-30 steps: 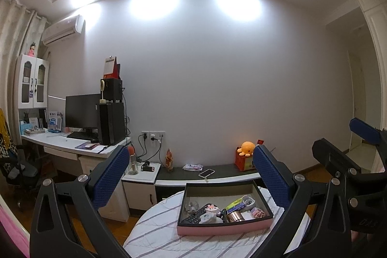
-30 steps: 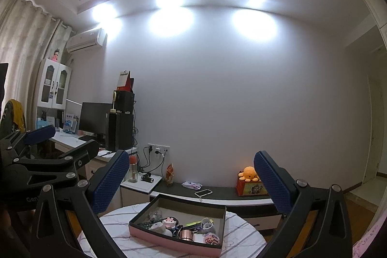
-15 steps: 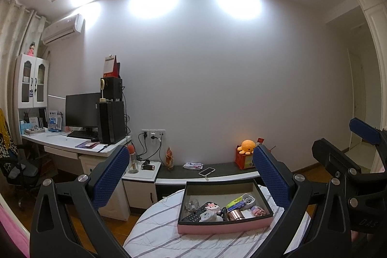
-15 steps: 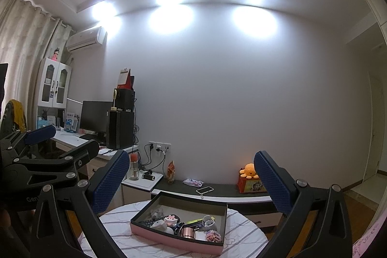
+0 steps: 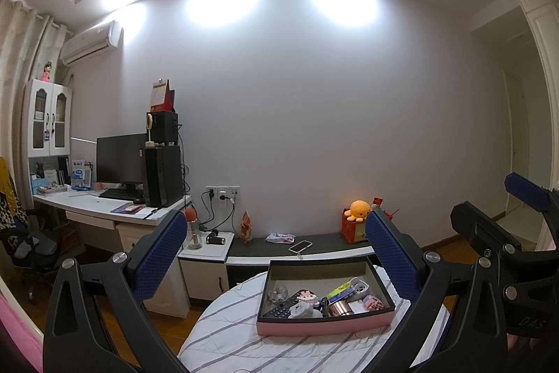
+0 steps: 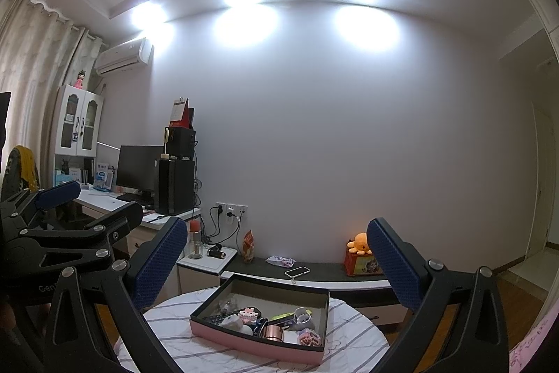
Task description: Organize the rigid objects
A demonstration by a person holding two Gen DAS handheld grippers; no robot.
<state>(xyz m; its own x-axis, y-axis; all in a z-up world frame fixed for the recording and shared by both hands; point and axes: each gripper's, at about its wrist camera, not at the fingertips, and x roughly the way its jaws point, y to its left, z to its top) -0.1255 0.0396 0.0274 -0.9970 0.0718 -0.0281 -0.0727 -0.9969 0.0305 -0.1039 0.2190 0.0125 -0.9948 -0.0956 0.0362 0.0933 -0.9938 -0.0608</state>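
Observation:
A pink-sided tray (image 5: 325, 328) (image 6: 244, 342) with a dark inside rests on a round table with a striped cloth (image 5: 230, 320) (image 6: 353, 334). In the tray lie a black remote (image 5: 283, 309), a copper cup (image 5: 339, 307) (image 6: 271, 332), a pink block figure (image 6: 250, 314) and other small items. My left gripper (image 5: 276, 240) is open, held well above and short of the tray. My right gripper (image 6: 276, 247) is open too, equally far off. Each gripper appears at the edge of the other's view, and nothing sits between either pair of fingers.
Behind the table runs a low dark shelf (image 5: 325, 247) with a phone (image 5: 300, 245) and an orange plush octopus (image 5: 360, 210). A white desk (image 5: 104, 205) with a monitor (image 5: 122, 159) and PC tower stands at the left. An office chair (image 5: 28, 247) is far left.
Both views have drifted slightly, so the tray sits a little higher in the right wrist view. Both grippers stay open.

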